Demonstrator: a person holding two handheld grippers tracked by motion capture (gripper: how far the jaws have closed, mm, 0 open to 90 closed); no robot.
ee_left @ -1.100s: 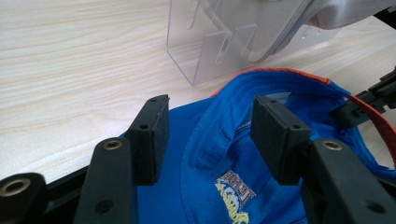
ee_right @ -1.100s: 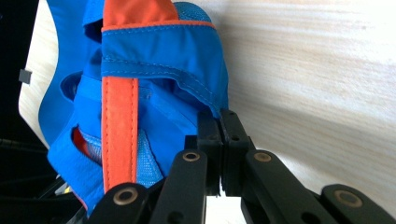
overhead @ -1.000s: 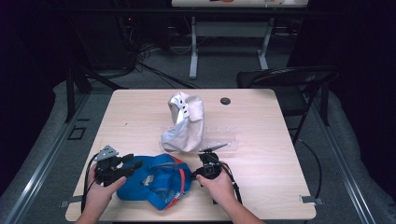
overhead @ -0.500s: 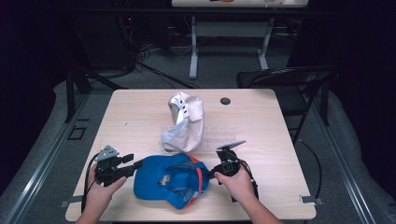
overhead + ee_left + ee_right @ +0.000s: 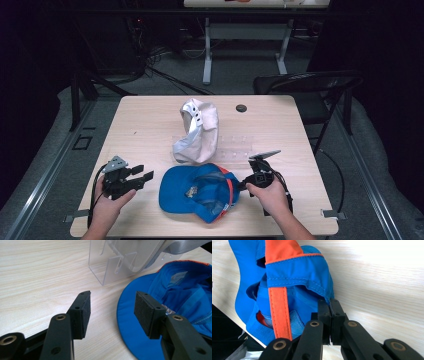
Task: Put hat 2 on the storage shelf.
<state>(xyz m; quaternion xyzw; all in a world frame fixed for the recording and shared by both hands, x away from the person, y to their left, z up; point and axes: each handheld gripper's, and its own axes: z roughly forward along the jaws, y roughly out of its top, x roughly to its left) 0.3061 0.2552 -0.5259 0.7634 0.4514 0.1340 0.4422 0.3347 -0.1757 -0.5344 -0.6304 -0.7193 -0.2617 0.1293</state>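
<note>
Dragged rightward across the pale wooden bench [image 5: 150, 125] since the earlier frames, along with the right tool [image 5: 244, 184] pulling it: blue fabric cap with orange trim [image 5: 197, 190], now lying upside down near the front edge, inside facing up, brim toward the left. Behind it, just touching or nearly so, a white cap [image 5: 197, 131] propped on a clear acrylic stand [image 5: 235, 149]. Near the far edge, well apart, a small black round disc [image 5: 241, 107]. Right tool clamped tight on the blue cap's back rim, pads [image 5: 325, 311] pressed together on the cloth. Left tool [image 5: 141, 176] unmoved at the left, jaws wide apart, nothing between them, one pad [image 5: 146, 310] over the blue brim.
</note>
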